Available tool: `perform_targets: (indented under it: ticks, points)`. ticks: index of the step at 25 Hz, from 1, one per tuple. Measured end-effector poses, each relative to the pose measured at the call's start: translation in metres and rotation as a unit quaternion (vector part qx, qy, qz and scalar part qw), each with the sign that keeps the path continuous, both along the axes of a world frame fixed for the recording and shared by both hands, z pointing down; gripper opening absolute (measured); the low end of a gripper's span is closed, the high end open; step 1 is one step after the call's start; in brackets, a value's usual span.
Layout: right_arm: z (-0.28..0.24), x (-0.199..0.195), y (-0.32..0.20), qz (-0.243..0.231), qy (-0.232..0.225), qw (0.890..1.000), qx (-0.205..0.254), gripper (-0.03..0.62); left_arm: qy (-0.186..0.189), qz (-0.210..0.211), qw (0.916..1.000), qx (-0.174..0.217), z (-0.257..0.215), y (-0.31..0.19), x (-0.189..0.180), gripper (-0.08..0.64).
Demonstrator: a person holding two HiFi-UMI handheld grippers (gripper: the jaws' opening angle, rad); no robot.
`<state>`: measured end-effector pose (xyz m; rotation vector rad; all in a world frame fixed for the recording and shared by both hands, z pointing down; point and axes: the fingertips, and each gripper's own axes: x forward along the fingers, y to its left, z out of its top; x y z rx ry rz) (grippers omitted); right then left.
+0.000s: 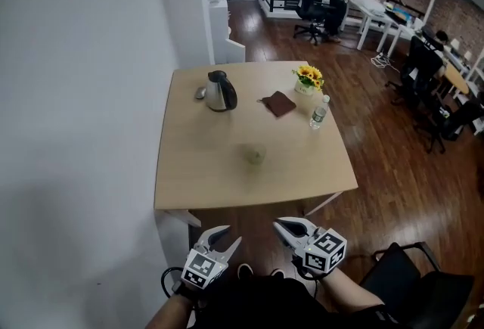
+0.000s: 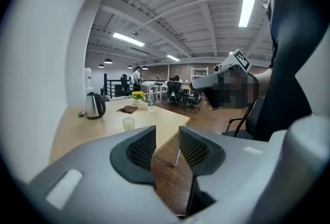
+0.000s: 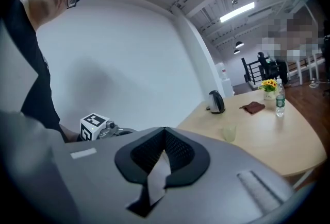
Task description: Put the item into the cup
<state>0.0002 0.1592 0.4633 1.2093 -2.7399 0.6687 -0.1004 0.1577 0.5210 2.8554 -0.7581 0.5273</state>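
Cup (image 1: pixel 254 156) looks faint, I can't tell if anything inside. Small grey thing (image 1: pixel 200 93) by kettle (image 1: pixel 220 91) too tiny to name. Chair (image 1: pixel 423 286) beside me cut off at bottom edge.

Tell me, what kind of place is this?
Most likely an open-plan office. Office chairs and white desks stand at the back on a wood floor, with a person working there. The near table holds a kettle and flowers.
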Motion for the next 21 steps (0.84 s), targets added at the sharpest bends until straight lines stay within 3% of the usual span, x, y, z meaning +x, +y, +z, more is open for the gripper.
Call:
perform_targets:
  ticks: [21]
  points:
    - [-0.025, 0.014, 0.045, -0.023, 0.011, 0.999, 0.029, 0.008, 0.005, -0.008, 0.9997, 0.024, -0.026, 0.034, 0.019, 0.133]
